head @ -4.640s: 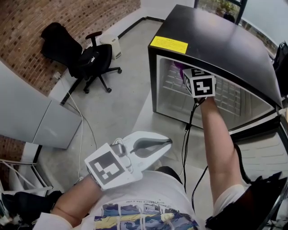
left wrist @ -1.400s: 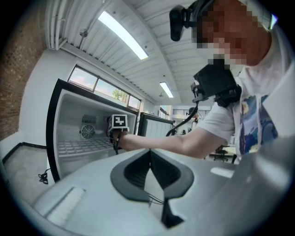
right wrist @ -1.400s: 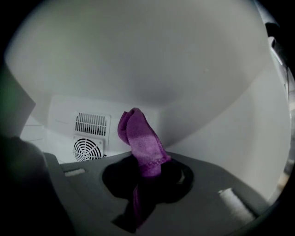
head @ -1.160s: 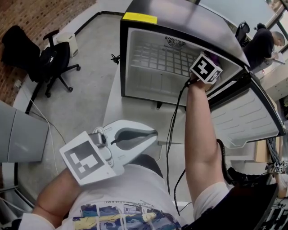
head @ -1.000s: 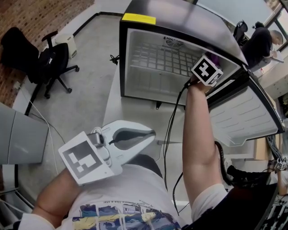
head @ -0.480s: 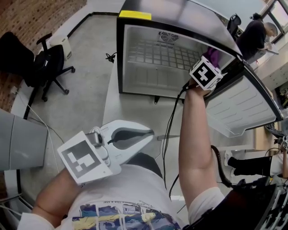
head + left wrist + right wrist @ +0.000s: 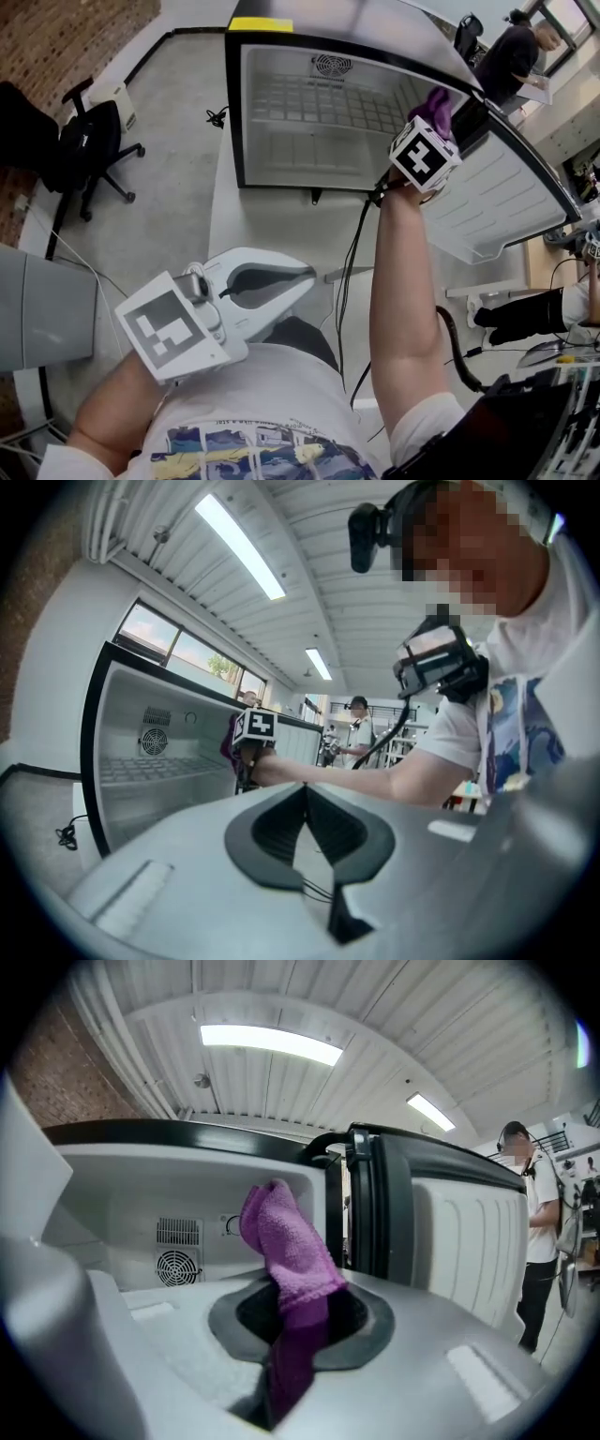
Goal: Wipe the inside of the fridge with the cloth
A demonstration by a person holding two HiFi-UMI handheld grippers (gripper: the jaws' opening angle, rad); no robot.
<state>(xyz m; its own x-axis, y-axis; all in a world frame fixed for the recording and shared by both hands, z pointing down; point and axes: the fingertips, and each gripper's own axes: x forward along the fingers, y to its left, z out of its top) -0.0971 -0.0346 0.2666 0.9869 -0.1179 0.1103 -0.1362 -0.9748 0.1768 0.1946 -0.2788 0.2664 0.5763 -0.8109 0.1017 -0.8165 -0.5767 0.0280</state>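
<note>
**A:** What is standing around the fridge (image 7: 281, 33), going from its left?

**B:** A black office chair (image 7: 89, 141) is standing well off to the fridge's left. The left gripper (image 7: 313, 274) is hanging well in front of the fridge, with its jaws pressed together and nothing between them. A black cable (image 7: 352, 262) is trailing down in front of the fridge's mouth, beside the right forearm (image 7: 398, 281).

**A:** Is anything getting in the way of the opening?

**B:** Only that forearm and its marker cube (image 7: 425, 155), at the fridge's right edge. The door (image 7: 497, 202) is standing wide open to the fridge's right. A person (image 7: 506, 58) in dark clothes is standing beyond the fridge's right rear corner.

**A:** Where is the cloth sitting?

**B:** The purple cloth (image 7: 281, 1232) is sitting clamped in the right gripper (image 7: 300, 1307), at the fridge's right front edge on the hinge side. I cannot tell whether it is touching the wall.

**A:** What is each view adding?

**B:** The head view is showing the wire shelf (image 7: 319, 103) and the fan (image 7: 330, 66) on the fridge's back wall, but the cube is hiding the jaws there. The right gripper view is showing them biting the cloth. The left gripper view is showing the fridge side-on.

**A:** Which way is the cloth pointing?

**B:** Its long axis is running along the jaws. The folded free end is sticking up and out towards the fridge's inside, and the other end is trailing back between the jaws.
</note>
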